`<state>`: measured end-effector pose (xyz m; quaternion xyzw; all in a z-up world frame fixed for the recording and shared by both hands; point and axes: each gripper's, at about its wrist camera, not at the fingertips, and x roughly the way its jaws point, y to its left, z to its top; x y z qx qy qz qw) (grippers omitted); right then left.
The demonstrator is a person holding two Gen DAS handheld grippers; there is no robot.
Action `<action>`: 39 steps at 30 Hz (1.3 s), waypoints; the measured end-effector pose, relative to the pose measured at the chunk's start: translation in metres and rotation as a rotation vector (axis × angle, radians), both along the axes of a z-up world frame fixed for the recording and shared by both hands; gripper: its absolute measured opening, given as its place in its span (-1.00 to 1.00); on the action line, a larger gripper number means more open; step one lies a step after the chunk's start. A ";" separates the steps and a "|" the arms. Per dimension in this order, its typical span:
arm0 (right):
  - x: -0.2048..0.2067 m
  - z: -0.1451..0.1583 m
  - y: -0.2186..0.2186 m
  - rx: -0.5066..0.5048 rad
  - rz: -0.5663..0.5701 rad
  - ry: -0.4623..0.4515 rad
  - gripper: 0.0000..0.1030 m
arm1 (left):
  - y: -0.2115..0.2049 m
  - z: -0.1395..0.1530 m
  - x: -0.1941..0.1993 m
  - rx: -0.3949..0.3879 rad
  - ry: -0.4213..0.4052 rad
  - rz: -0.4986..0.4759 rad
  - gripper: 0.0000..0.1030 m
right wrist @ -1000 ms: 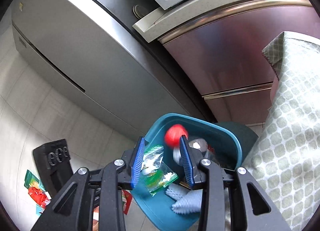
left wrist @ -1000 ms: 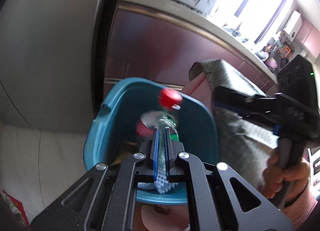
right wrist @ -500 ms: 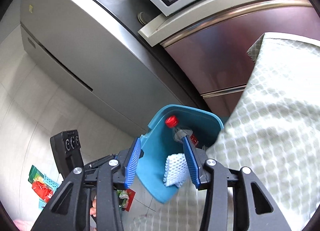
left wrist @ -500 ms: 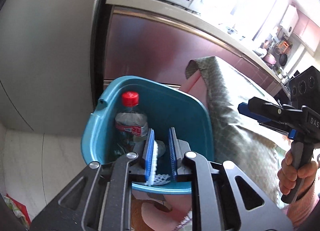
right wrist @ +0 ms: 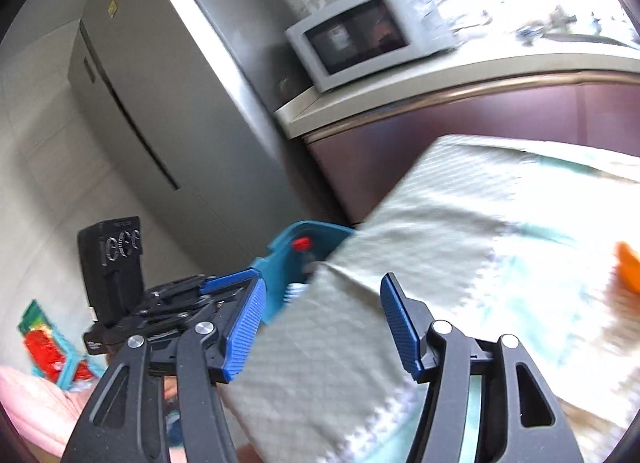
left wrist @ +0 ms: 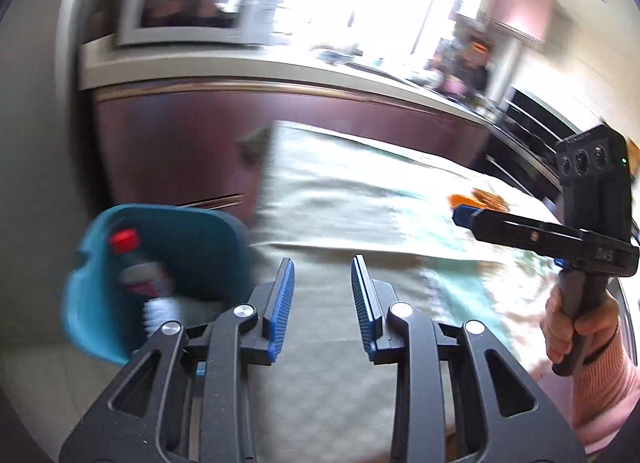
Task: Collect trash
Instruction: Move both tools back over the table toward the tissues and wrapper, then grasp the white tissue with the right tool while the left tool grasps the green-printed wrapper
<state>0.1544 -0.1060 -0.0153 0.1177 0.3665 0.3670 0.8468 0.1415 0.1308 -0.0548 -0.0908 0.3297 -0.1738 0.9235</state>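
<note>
Two grippers: both over the table, nothing between the pads on either, so no trash in hand right now.
Left gripper (left wrist: 323, 295): blue ribbed pads apart and opening as I watch, just pale cloth showing in the gap.
Right gripper (right wrist: 323, 313): pads set wider than the left ones and opening too, empty, hanging over the table corner.
Right hand (left wrist: 578, 329): at 3 o'clock in my left view, pink sleeve, wrapped round the black handle.
Teal plastic trash bin (left wrist: 160, 263): on the floor at 9 o'clock of the left gripper, tucked against the table edge.
Clear plastic bottle with a red cap (left wrist: 134, 263): standing in that bin, cap up; something white lies beside it, too blurred to name.
Pale green patterned tablecloth (left wrist: 360, 203): covers the table and drapes over the near corner.
Orange object (right wrist: 628, 265): on the cloth at 3 o'clock in my right view, too smeared to identify.
White microwave (right wrist: 360, 37): on the counter at 12 o'clock, next to the grey fridge (right wrist: 160, 111).
</note>
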 end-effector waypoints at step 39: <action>-0.010 -0.044 -0.285 -0.148 -0.596 0.071 0.17 | -0.362 -0.042 0.077 0.091 0.194 -0.532 -0.19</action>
